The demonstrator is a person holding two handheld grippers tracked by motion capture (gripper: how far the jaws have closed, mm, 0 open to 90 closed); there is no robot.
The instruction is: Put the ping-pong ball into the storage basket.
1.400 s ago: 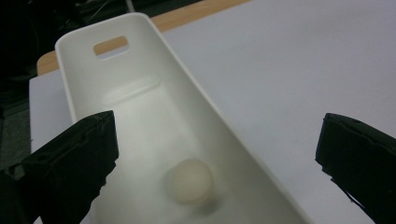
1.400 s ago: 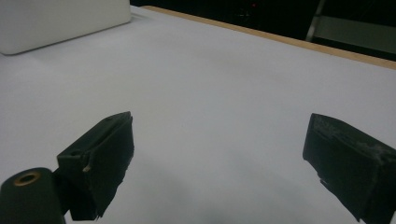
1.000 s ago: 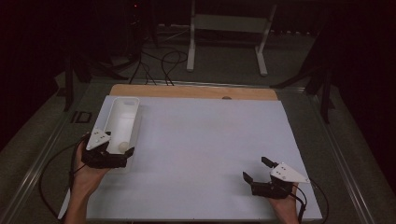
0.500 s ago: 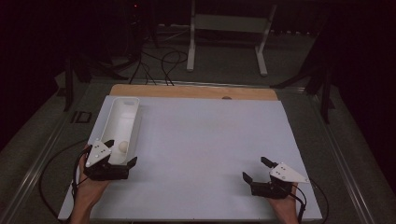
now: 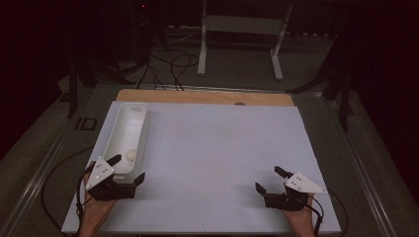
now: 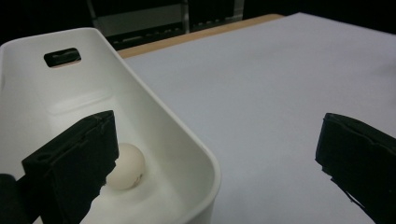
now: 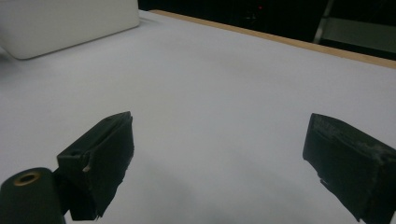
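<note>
Your left claw gapes wide at the white bin's near end; its own view shows the ball inside. Your right claw gapes wide over bare worktop.

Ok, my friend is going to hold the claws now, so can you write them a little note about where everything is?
Left claw: open, holding nothing, at the near end of the white bin, one jaw over the bin's rim and one outside it.
Right claw: open, holding nothing, low over the white table sheet at the near right, with nothing between its jaws.
Things: the long white bin lies along the left side of the sheet. One small white ball sits inside it, near the left claw's end.
Done: the ball is in the bin.
Left: probably just drawing the claws clear.
</note>
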